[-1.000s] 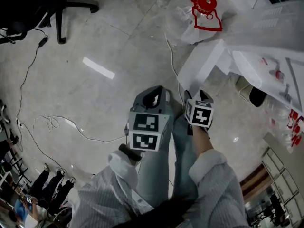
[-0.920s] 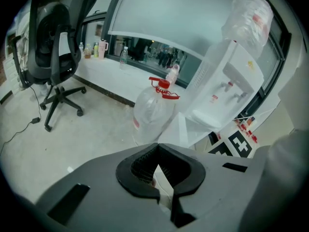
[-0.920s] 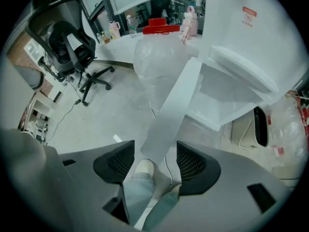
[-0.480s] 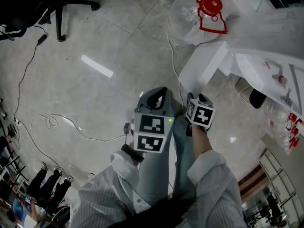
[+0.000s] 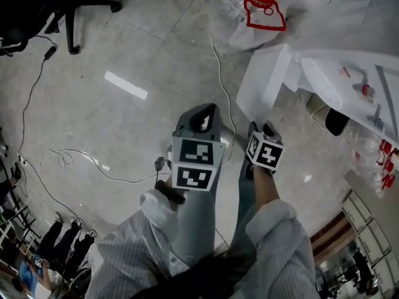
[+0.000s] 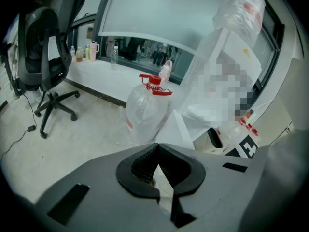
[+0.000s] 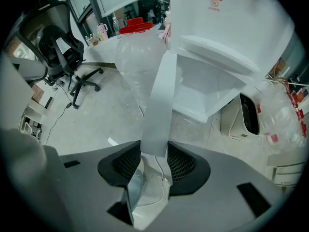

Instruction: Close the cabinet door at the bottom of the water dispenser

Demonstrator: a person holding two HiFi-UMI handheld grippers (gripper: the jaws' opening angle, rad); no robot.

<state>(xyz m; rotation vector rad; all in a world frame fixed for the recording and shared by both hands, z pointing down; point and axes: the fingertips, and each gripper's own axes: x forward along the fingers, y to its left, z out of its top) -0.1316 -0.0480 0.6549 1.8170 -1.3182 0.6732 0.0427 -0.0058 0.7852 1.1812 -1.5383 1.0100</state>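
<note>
The white water dispenser [image 5: 349,48] stands at the upper right, and its bottom cabinet door [image 5: 262,86] swings out over the floor. In the right gripper view the door [image 7: 161,105] runs edge-on between the jaws of my right gripper [image 7: 155,161]. They are closing, with a pad against each face near the door's lower corner. In the head view the right gripper [image 5: 262,128] sits at that corner. My left gripper [image 5: 202,114] hangs just left of the door, shut and empty. The left gripper view looks past the left gripper [image 6: 157,151] to the door [image 6: 182,129] beyond.
A big clear water bottle [image 5: 249,11] with a red cap stands on the floor by the dispenser. A small white appliance [image 5: 336,123] sits right of the door. An office chair [image 5: 56,5] and loose cables [image 5: 68,161] lie to the left. The person's legs are below the grippers.
Both grippers have drifted a little lower and toward the door. The right gripper stays at the door's lower corner.
</note>
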